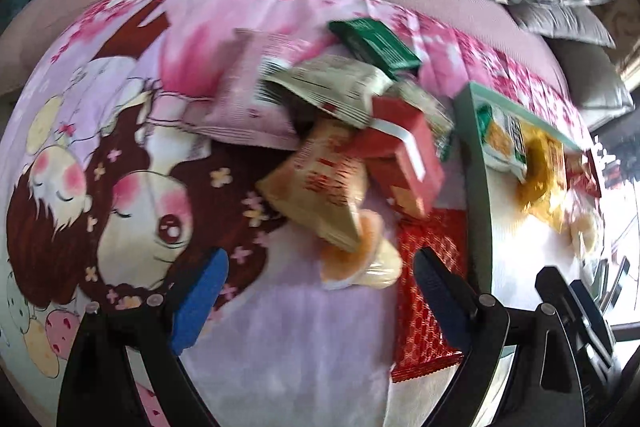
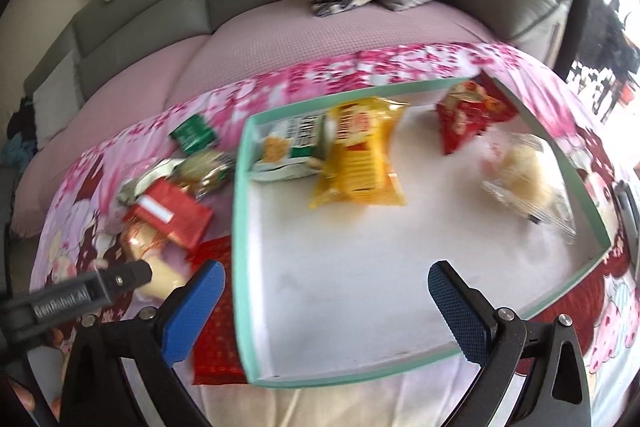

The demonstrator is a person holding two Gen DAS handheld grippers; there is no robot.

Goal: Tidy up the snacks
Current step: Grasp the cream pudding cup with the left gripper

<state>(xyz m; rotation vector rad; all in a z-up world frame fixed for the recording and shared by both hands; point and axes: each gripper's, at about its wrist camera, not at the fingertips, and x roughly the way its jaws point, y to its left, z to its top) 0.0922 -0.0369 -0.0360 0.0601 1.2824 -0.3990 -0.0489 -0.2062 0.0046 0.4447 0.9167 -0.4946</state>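
So, snacks half sorted, both my grippers empty.
Left wrist: my left gripper (image 1: 320, 291) spread wide over the snack pile (image 1: 344, 155) on the cartoon blanket (image 1: 120, 147), beside the tray's left wall. Right wrist: right gripper (image 2: 326, 291) released above the tray (image 2: 240, 227); yellow packet (image 2: 360, 159) near its far edge.

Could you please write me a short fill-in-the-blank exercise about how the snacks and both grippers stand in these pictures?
1. The yellow packet lies inside the ____-rimmed tray.
2. The small green box lies ____ the tray, on the printed blanket.
3. The left gripper and the right gripper both have their jaws ____, with nothing between them.
4. The red patterned packet lies flat against the tray's ____ wall.

Missing words: green; outside; open; outer
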